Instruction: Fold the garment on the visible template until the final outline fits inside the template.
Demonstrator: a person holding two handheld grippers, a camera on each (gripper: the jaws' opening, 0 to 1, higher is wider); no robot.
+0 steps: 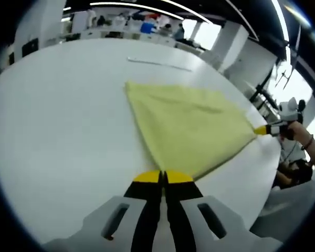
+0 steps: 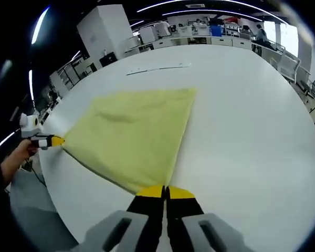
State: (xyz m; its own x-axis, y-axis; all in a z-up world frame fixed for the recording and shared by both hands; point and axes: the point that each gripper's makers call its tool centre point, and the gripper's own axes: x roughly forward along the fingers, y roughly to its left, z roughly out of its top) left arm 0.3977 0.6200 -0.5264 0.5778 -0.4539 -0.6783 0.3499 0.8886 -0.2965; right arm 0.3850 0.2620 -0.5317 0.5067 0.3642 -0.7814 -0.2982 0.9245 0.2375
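garment [image 1: 191,126] (yellow) stretches taut between left gripper [image 1: 163,177] and right gripper [image 2: 165,192], each pinching a corner, its long edge running jaw to jaw.

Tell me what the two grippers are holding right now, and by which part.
Both hold the yellow garment: the left gripper pinches one corner, the right gripper the neighbouring corner, stretching that edge between them.

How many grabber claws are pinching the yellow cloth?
2. The left gripper is shut on one corner of the yellow cloth, and the right gripper pinches another corner, both at the near edge of the white table.
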